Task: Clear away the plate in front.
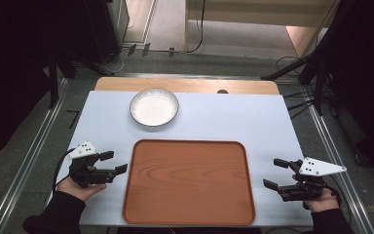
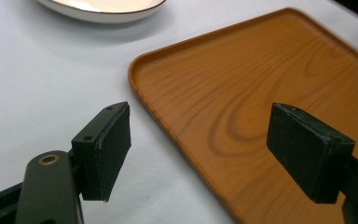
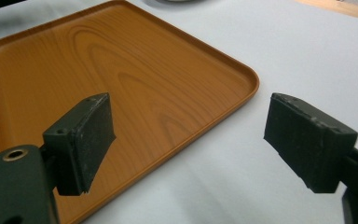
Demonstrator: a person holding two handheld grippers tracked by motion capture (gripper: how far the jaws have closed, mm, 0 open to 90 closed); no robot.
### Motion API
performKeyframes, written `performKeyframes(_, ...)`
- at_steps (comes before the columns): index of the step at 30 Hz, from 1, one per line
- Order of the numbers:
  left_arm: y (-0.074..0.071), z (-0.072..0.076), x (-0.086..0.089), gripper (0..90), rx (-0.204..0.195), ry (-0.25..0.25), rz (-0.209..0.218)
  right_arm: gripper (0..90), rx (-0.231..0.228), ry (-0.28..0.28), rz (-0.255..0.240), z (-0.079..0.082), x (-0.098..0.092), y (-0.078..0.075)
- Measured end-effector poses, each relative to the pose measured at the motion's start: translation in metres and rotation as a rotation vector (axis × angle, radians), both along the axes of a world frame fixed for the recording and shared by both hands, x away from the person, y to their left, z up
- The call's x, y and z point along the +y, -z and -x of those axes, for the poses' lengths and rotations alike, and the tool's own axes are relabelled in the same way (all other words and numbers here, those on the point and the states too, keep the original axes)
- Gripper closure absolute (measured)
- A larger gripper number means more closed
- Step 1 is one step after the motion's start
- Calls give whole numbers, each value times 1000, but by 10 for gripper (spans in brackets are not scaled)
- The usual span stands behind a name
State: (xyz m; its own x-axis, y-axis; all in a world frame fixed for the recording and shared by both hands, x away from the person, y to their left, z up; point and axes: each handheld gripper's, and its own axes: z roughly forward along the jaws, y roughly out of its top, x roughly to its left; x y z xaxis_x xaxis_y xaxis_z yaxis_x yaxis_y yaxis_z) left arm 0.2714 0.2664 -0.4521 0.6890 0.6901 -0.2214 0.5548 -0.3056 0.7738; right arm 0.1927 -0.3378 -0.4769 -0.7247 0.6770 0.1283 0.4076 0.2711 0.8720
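A: What is taking up the most room in the high view?

B: The pale blue-white rectangular tabletop (image 1: 272,122) is filling the middle of the frame, with a strip of light wood showing along its top edge. A dark floor with cables is lying around it.

A: And on it?

B: A large orange-brown wooden tray with rounded corners and a raised rim (image 1: 190,144) is sitting in the lower centre of the frame, nothing lying in it. The same tray is running across the upper right of the left gripper view (image 2: 242,84) and across the upper left of the right gripper view (image 3: 121,70).

A: Anything smaller?

B: A round white shallow dish with a thin dark rim (image 1: 154,107) is resting above the tray, left of centre, well apart from it. Its edge is peeking in at the top left of the left gripper view (image 2: 102,11).

A: The grippers?

B: The left black two-jaw gripper (image 1: 113,162) is hovering at the lower left, just beside the tray's left edge, pointing toward it. Its jaws are standing wide apart, gripping nothing. The right black two-jaw gripper (image 1: 277,173) is sitting at the lower right, near the tray's right edge, jaws likewise spread and released. A dark-sleeved hand is holding each one from the bottom edge.
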Motion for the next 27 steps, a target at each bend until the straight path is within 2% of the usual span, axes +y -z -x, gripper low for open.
performKeyframes(1, 0, 1, 0, 228, -29, 6, -19, 165, 0, 1, -1, 0, 0, 0)
performKeyframes(2, 0, 1, 0, 228, -29, 6, -19, 165, 0, 1, -1, 0, 0, 0)
performKeyframes(4, 0, 2, 1, 229, -62, 11, -34, 165, 1, 0, -1, 0, 1, 0)
performKeyframes(6, 0, 2, 1, 229, -55, 9, -24, 164, 1, 0, 0, 0, 1, 0)
performKeyframes(11, 1, 2, -1, 231, -62, 23, -41, 165, -3, 2, 1, 0, 0, 0)
performKeyframes(13, 1, 3, 0, 277, -59, 33, -35, 165, -4, 1, 0, 0, 1, 0)
performKeyframes(16, 3, 3, -1, 276, -78, 27, -60, 165, -6, 0, 5, 0, 1, 0)
performKeyframes(24, 3, 2, 0, 273, -69, 14, -47, 164, 1, 1, 2, 0, 0, 0)
performKeyframes(27, 3, 1, -1, 272, -60, 17, -58, 165, 2, 1, 3, 0, 1, 0)
